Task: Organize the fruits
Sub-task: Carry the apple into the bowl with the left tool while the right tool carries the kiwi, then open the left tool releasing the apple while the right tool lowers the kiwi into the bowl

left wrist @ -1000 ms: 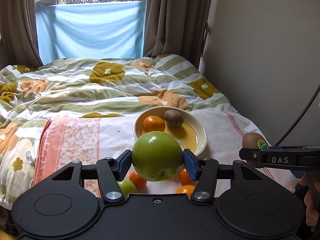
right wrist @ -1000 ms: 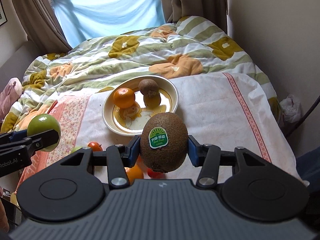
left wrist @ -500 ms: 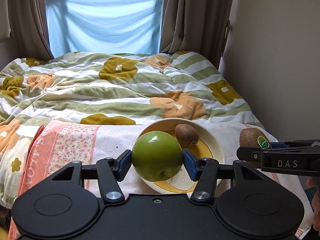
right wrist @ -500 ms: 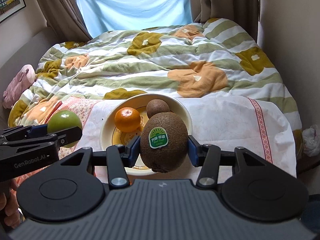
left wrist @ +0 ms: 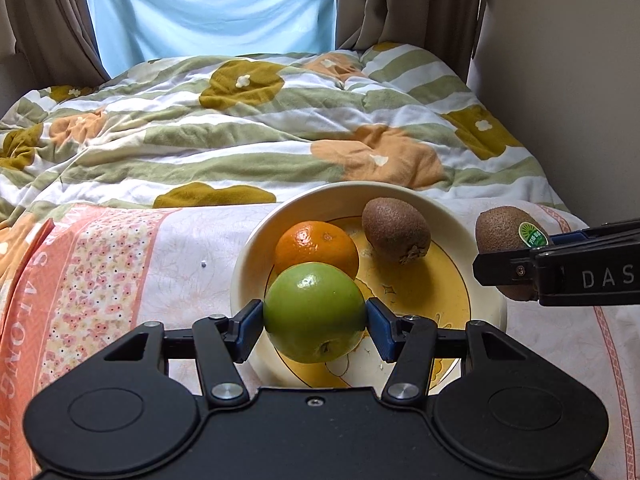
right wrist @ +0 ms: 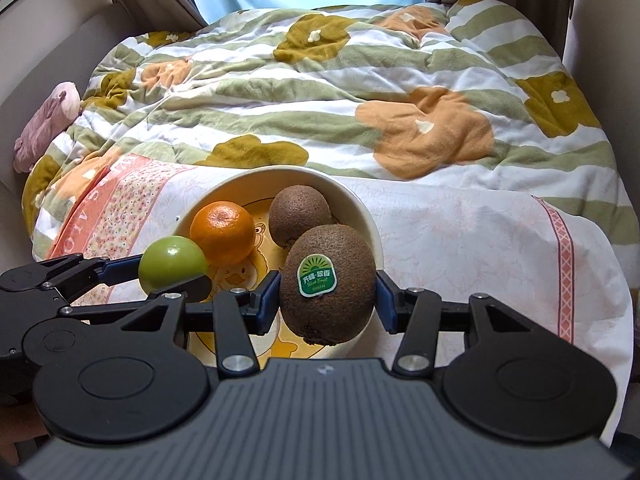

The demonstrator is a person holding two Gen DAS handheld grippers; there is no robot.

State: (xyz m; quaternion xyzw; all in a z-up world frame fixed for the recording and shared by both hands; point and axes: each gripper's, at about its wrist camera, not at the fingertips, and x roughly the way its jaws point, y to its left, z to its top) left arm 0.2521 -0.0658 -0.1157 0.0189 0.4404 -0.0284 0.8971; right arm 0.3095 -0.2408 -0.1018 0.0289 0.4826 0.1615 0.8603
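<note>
Fruit delivery: left gripper (left wrist: pixel 315 322) clamps the green apple (left wrist: pixel 314 312), right gripper (right wrist: pixel 327 295) the stickered kiwi (right wrist: pixel 328 284), above the bowl (left wrist: pixel 256 236); next, lower and release inside.

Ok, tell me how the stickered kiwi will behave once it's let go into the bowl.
The stickered kiwi is egg-shaped, so it will probably roll down the bowl's sloped wall. It will likely bump the other kiwi or the orange.
</note>
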